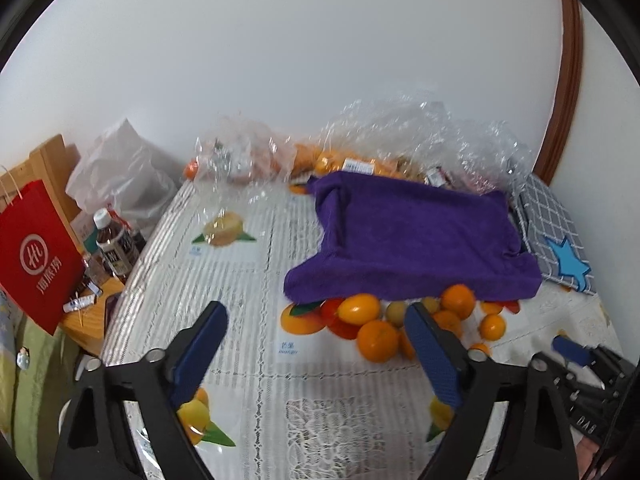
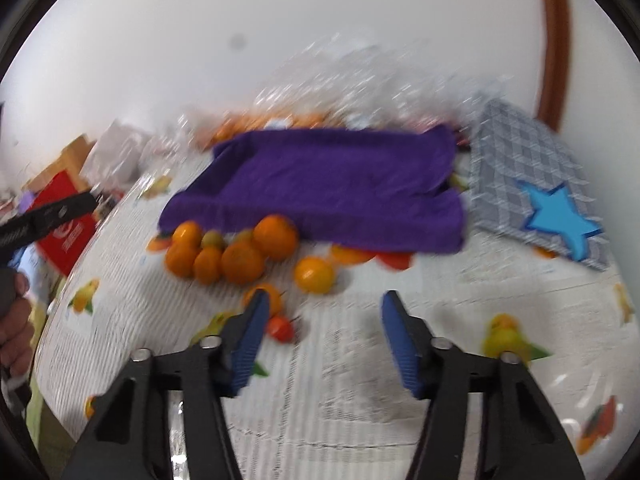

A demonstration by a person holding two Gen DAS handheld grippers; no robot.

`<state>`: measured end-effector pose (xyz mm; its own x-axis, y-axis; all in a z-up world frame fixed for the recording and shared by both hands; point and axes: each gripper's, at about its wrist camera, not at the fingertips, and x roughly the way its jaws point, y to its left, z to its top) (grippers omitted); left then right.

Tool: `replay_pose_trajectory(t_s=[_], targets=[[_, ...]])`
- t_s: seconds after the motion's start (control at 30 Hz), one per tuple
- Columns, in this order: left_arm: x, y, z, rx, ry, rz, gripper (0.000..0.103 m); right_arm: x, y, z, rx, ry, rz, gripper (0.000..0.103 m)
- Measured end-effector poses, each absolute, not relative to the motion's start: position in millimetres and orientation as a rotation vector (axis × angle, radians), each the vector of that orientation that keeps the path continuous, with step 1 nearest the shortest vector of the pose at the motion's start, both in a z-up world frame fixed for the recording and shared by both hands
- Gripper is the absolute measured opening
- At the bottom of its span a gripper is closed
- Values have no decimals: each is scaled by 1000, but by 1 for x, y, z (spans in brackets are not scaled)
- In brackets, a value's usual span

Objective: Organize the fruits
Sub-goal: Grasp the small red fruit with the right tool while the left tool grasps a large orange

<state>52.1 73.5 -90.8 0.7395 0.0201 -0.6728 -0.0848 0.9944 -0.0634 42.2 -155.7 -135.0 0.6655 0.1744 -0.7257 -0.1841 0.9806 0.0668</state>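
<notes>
Two wrist views cover one table point(image 1: 240, 280) dressed in a lace cloth printed with fruit.

Left wrist view: the left gripper point(image 1: 316, 320) hangs above the table with its blue-padded fingers point(image 1: 200, 344) spread wide and nothing between them. Ahead lies a purple towel point(image 1: 412, 236), draped over something raised. A pile of oranges point(image 1: 378, 340) sits on the table at the towel's near edge, partly tucked under it, mixed with a few smaller yellowish fruits point(image 1: 358, 309). Crumpled clear plastic bags point(image 1: 400, 136) holding more orange fruit lie behind the towel against the wall. A grey checked cloth with a blue star point(image 1: 568, 262) lies right of the towel. A red paper bag point(image 1: 34, 256) and a dark bottle point(image 1: 114, 246) stand off the table's left edge. The right gripper point(image 1: 576, 352) shows at the lower right; its finger state cannot be read here.

Right wrist view (motion-blurred): the right gripper point(image 2: 324, 300) hangs above the table, fingers point(image 2: 400, 336) apart and empty. The oranges point(image 2: 240, 260) lie ahead and to the left, against the towel's point(image 2: 328, 184) front edge. One orange point(image 2: 314, 274) sits apart, nearer the gripper, and a small red fruit point(image 2: 280, 328) lies just beside the left finger. The star cloth point(image 2: 532, 176) lies to the right.
</notes>
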Motion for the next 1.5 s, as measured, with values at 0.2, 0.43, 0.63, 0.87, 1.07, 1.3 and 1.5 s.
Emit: replay_pose_trajectory(t_s=[0.2,0.43,0.63,0.87,1.07,1.3,1.5], targets=[[59,82,-114,-98,782,37,84,52,-139,-172,-20,895,263,35],[67,85,-131,-108,816,31,74,58,-128,-187,-28,929,306,34],[72,86,-142,-143,840,-15,52,63,-126,-192,-65,922,301,24],[77,74,-153,-150,850,-96,52,61,-146,-190,-28,905,270,24],[88,55,-163,-132,876,-151,52,61,-176,-188,-2,888,195,24],[94,39,-177,-90,914,-171,53,60,-190,-193,6,892,173,24],[101,34,-180,-94,905,-143,54,61,-190,-193,2,889,173,24]])
